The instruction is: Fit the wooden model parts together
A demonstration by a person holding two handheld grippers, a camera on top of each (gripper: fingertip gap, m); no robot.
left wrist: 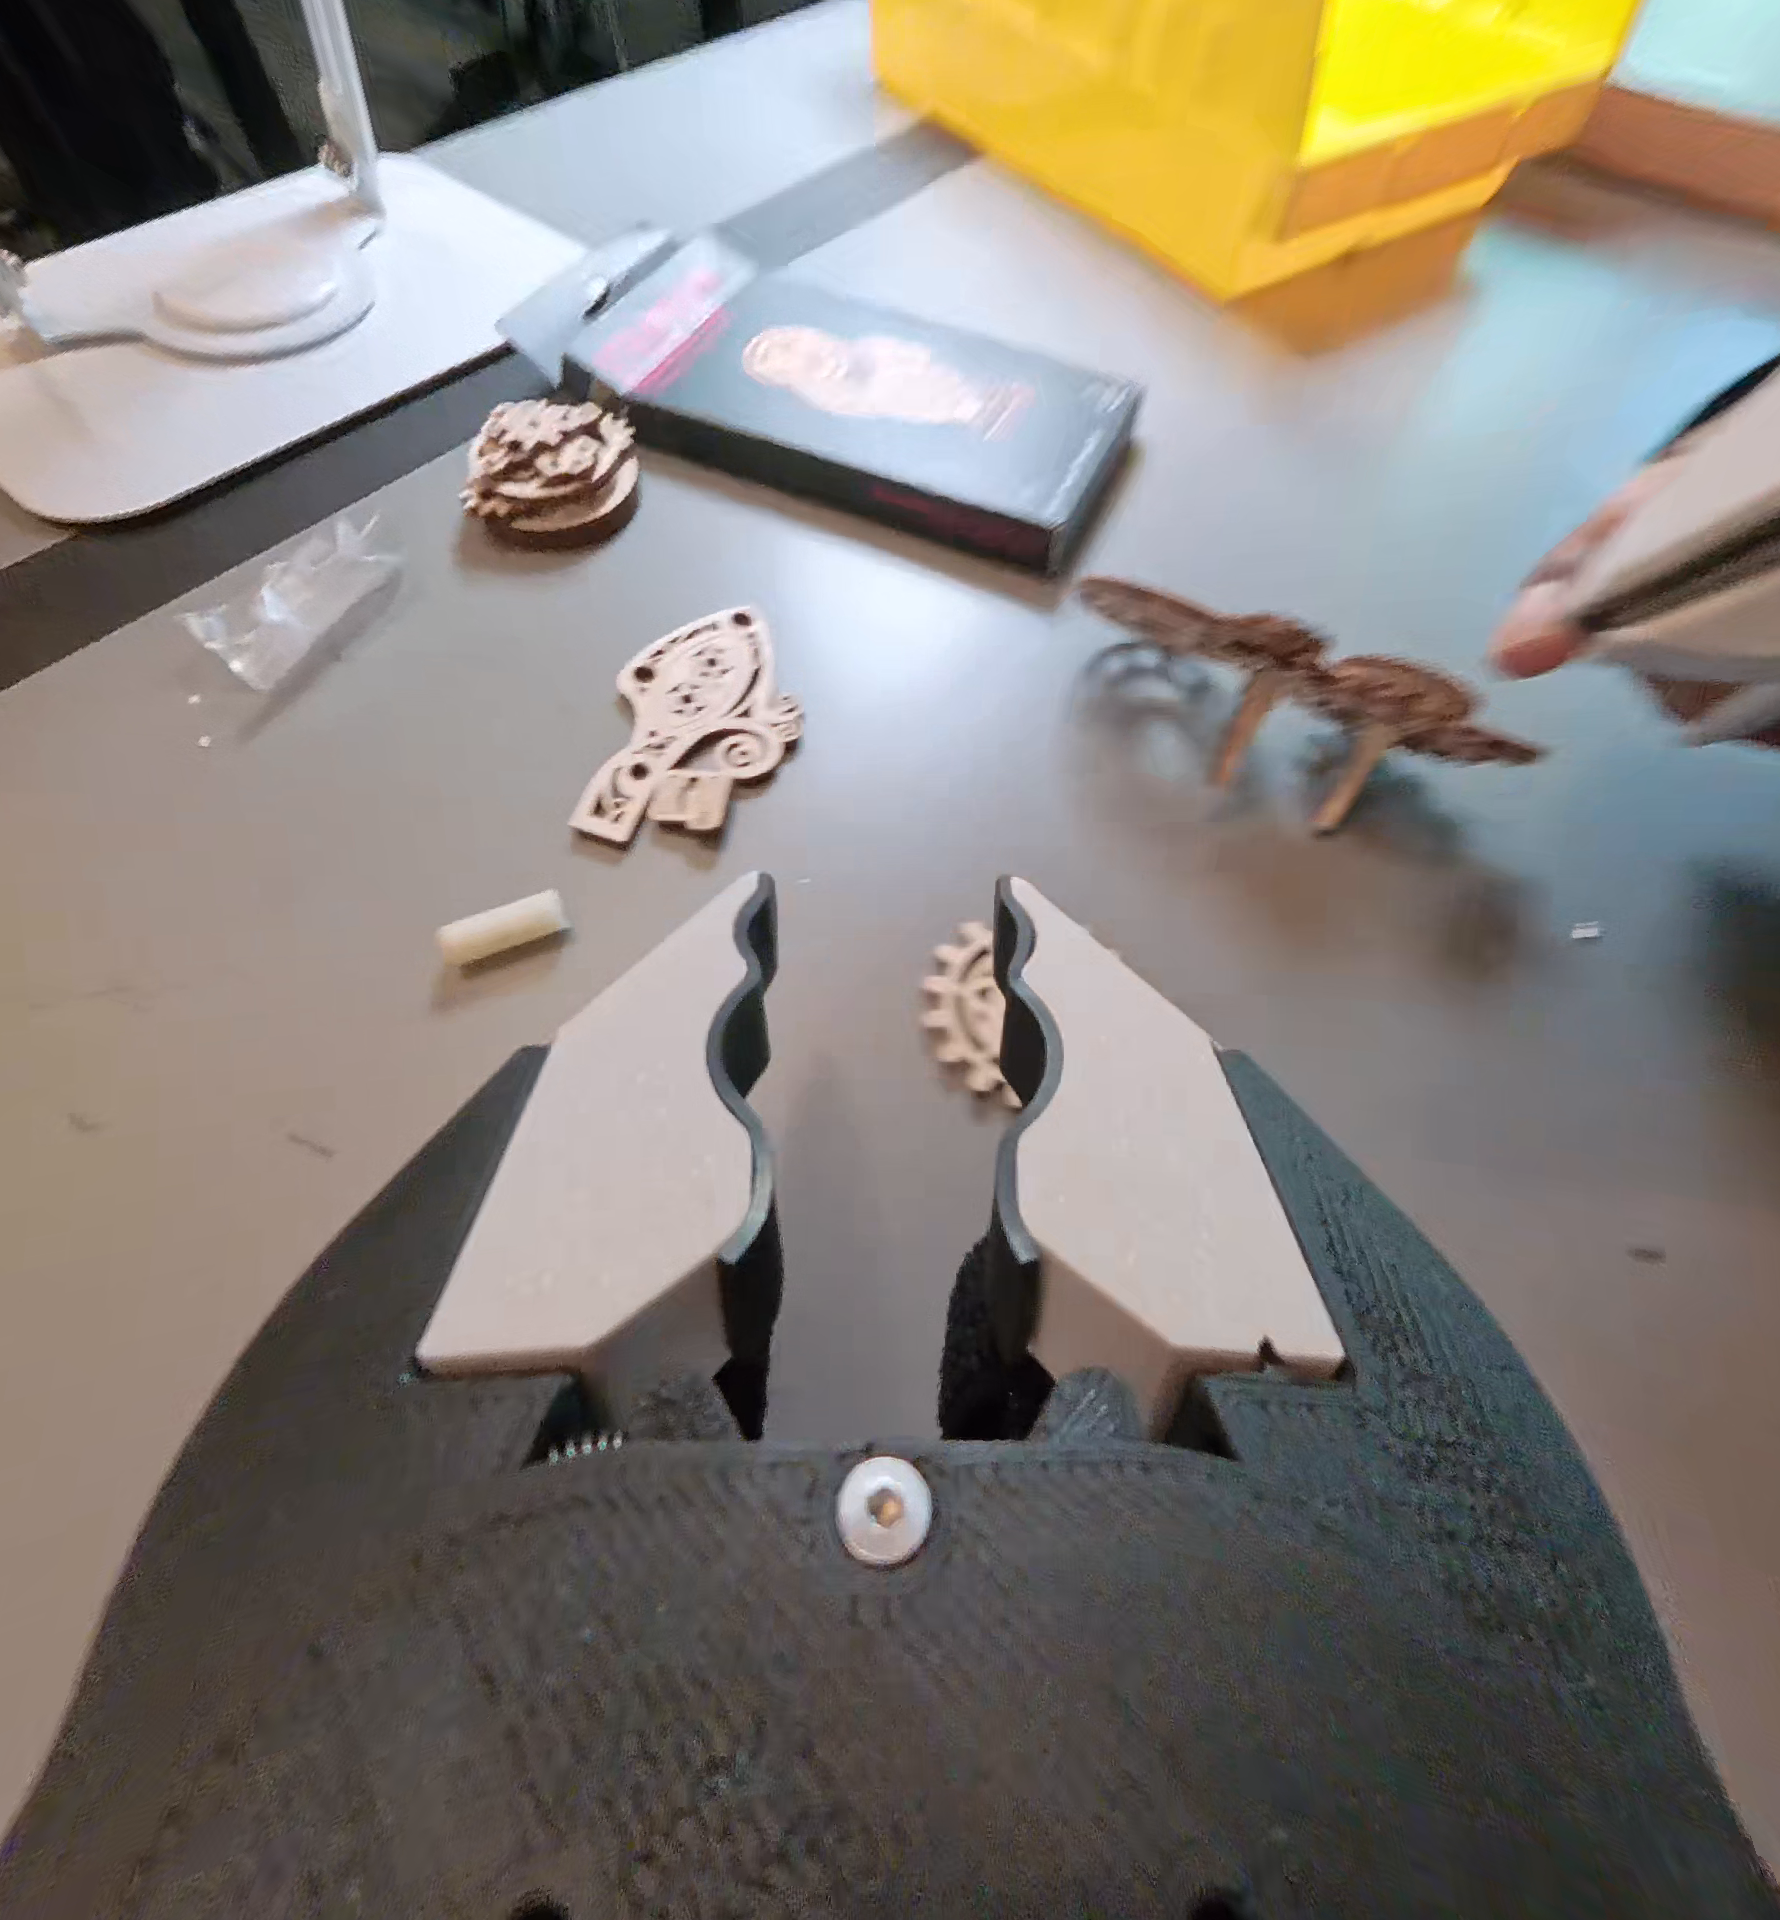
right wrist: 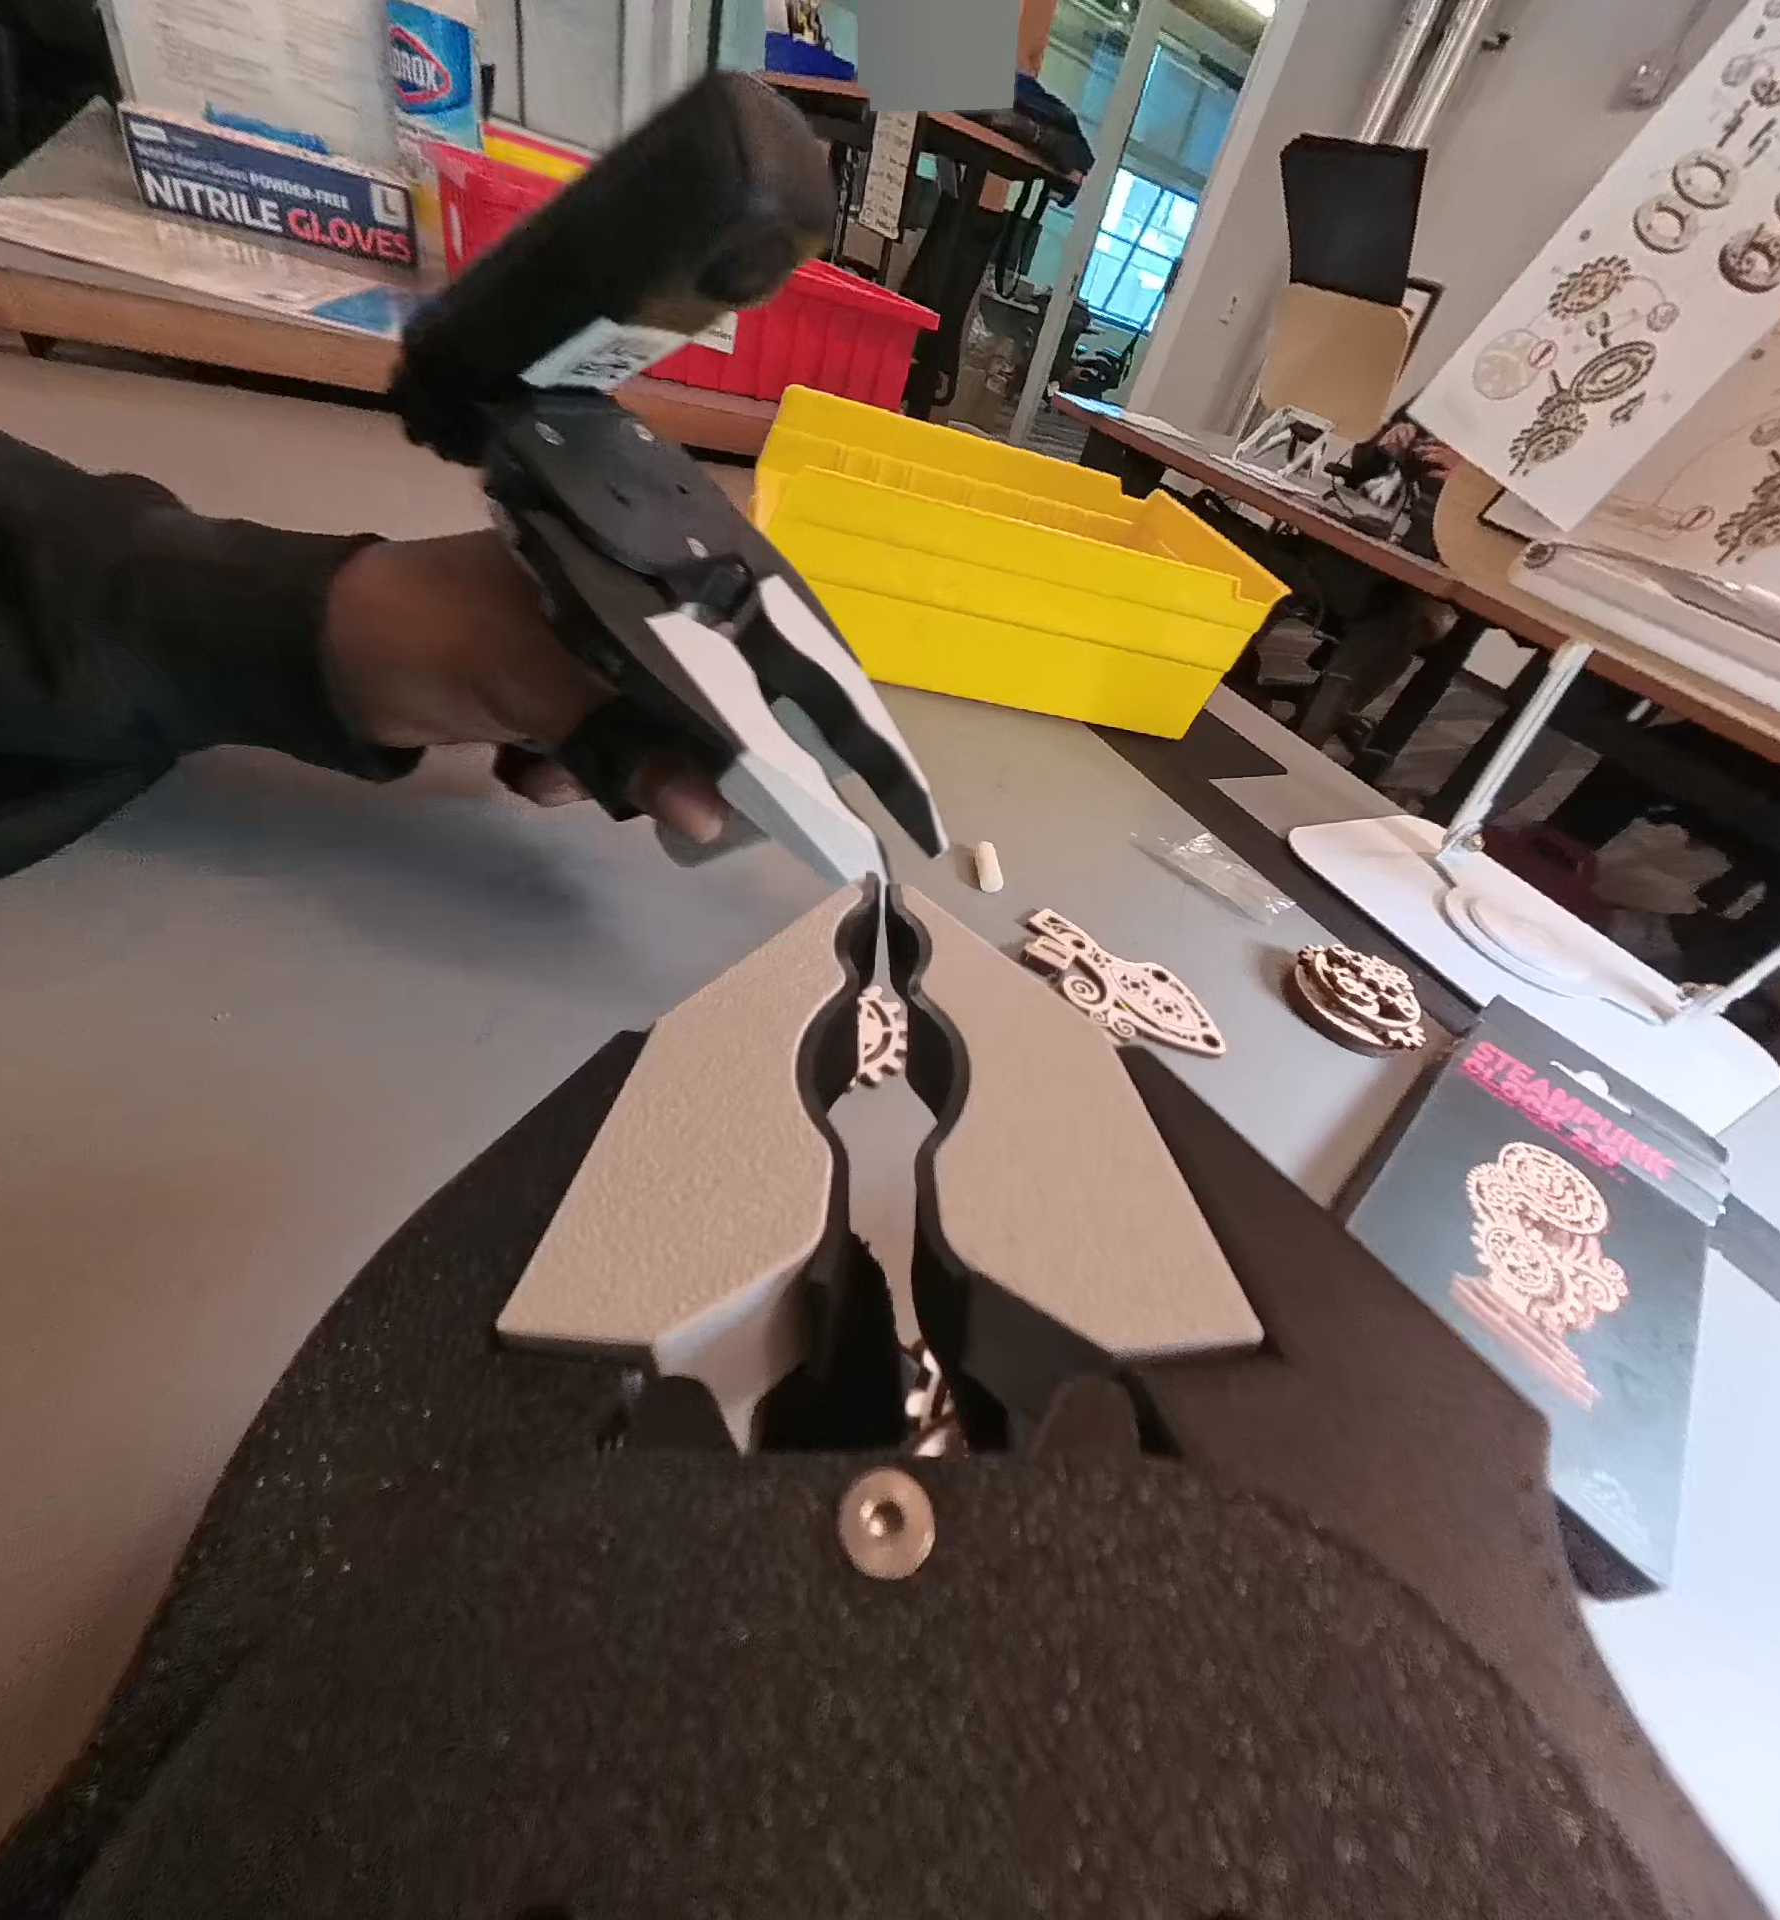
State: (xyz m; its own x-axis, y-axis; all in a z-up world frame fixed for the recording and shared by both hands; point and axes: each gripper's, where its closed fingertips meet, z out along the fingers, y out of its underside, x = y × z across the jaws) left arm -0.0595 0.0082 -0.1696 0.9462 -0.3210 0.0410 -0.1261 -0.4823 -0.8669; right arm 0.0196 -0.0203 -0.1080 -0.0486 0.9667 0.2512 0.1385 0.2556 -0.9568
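My left gripper (left wrist: 884,899) is open and empty, low over the grey table (left wrist: 242,1039). A small pale wooden gear (left wrist: 953,1023) lies on the table, partly hidden by its right finger. A flat ornate wooden plate (left wrist: 688,727) lies just ahead and a round gear assembly (left wrist: 551,473) farther back. My right gripper (right wrist: 881,899) is shut on a dark wooden assembly with two pale legs (left wrist: 1312,675), held above the table at the right. In the right wrist view the assembly shows only as a thin edge (right wrist: 878,930) between the fingertips, and the left gripper (right wrist: 907,847) is close ahead.
A black model box (left wrist: 865,436), a yellow bin (left wrist: 1229,135) and a white lamp base (left wrist: 190,343) stand at the back. A small white cylinder (left wrist: 501,928) and a clear plastic bag (left wrist: 283,603) lie at the left. An instruction sheet (right wrist: 1675,260) stands at the right. The grippers' ends are close to 11 cm from one another. The small pale wooden gear (left wrist: 953,1023) lies around 5 cm away from my left fingertips. The flat ornate wooden plate (left wrist: 688,727) is closer to my left gripper, around 9 cm from its tips; the right tips are 20 cm off. Seen from the right wrist view (right wrist: 1110,979) as well.
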